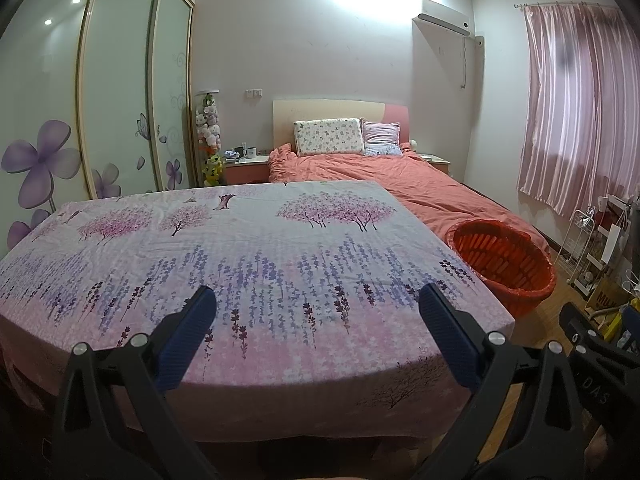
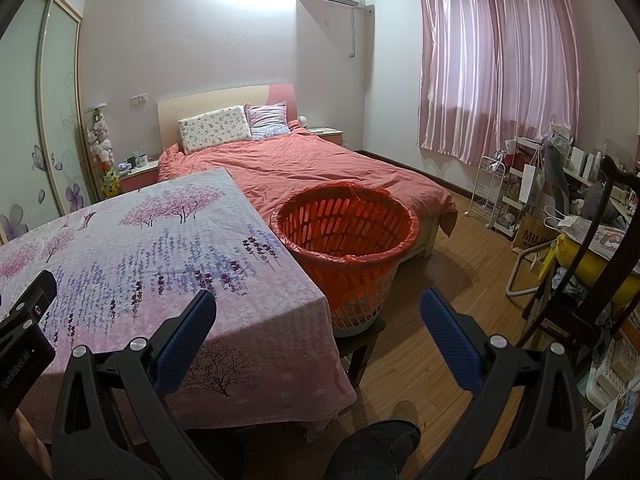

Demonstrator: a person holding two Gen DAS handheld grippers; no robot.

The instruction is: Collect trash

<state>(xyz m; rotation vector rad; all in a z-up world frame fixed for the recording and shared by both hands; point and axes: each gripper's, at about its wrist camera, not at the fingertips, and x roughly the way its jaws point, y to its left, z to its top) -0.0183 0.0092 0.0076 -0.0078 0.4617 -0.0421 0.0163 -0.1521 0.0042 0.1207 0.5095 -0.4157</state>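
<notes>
An orange-lined basket (image 2: pixel 346 232) stands on a dark stool at the table's right edge; it also shows in the left wrist view as the basket (image 1: pixel 504 264). I see nothing inside it and no loose trash on the cloth. My left gripper (image 1: pixel 318 312) hangs open over the near edge of the floral-clothed table (image 1: pixel 240 248), with nothing between its blue pads. My right gripper (image 2: pixel 318 314) is open too, above the table's right corner and in front of the basket. The right gripper's body (image 1: pixel 592 356) shows at the left view's lower right.
A bed with a salmon cover (image 2: pixel 320 168) lies behind the table. Sliding wardrobe doors (image 1: pixel 120 92) stand at the left. Cluttered racks, bags and a dark chair (image 2: pixel 576 240) fill the right side. Wooden floor (image 2: pixel 452 248) lies between bed and clutter. A person's leg (image 2: pixel 376 452) is below.
</notes>
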